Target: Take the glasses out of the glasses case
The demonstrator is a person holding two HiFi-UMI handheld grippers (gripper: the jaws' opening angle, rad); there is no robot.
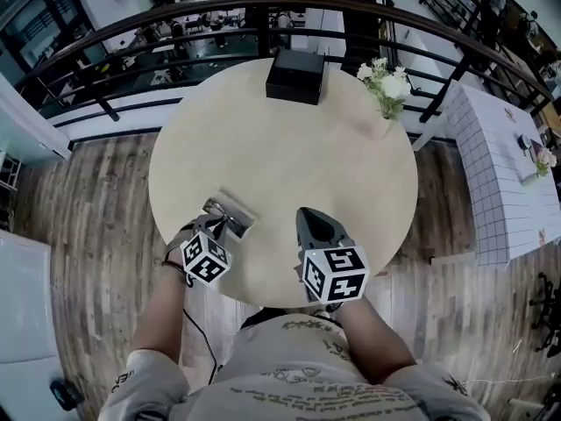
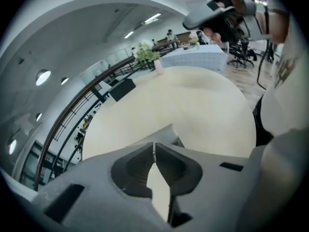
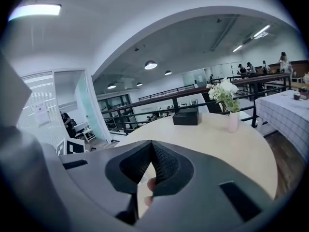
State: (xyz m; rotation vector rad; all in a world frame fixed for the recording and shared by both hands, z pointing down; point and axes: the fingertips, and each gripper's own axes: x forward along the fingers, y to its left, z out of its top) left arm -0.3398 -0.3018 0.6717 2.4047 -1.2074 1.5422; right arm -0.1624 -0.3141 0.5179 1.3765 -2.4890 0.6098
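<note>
Jaws: left gripper [image 2: 154, 145] and right gripper [image 3: 152, 146] both pinched together, empty | black case [image 1: 296, 75] well ahead of my fingers | probably rigid, light; glasses fragile, so lift them by the bridge.

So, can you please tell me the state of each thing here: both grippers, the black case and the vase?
Left gripper: jaws shut, nothing between them.
Right gripper: jaws shut, nothing between them.
Black case: closed, lying flat at the far side of the table, no gripper near it.
Vase with flowers: upright, standing apart from the case.
</note>
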